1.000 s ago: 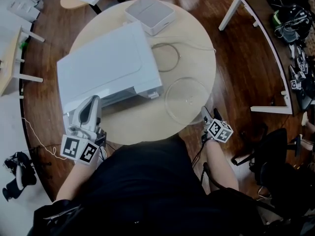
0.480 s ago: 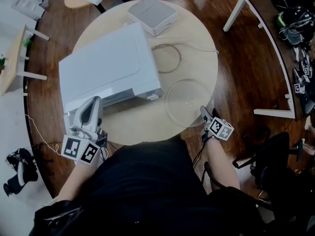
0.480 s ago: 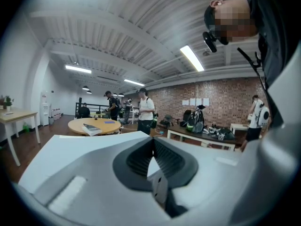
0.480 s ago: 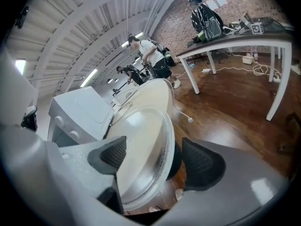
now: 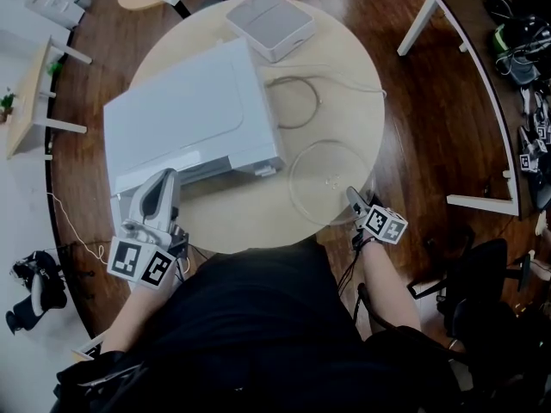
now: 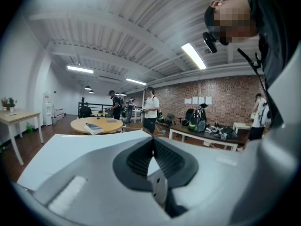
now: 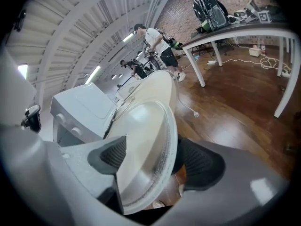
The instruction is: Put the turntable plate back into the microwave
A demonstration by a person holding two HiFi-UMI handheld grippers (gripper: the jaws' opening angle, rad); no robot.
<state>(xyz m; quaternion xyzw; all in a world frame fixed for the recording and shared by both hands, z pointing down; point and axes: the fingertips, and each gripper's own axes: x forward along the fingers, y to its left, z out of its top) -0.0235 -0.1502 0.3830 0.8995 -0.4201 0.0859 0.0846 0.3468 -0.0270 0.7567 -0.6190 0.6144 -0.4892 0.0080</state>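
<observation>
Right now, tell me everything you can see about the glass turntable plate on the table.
The turntable plate is a clear glass disc with a raised rim and faint marks near its middle, and the table shows through it. It lies flat on the round table, outside the microwave and to its right, close to the table's front edge. The right gripper has one jaw over and one under the plate's near rim, seemingly closed on it.

No readable text, labels, brands or numbers anywhere.
</observation>
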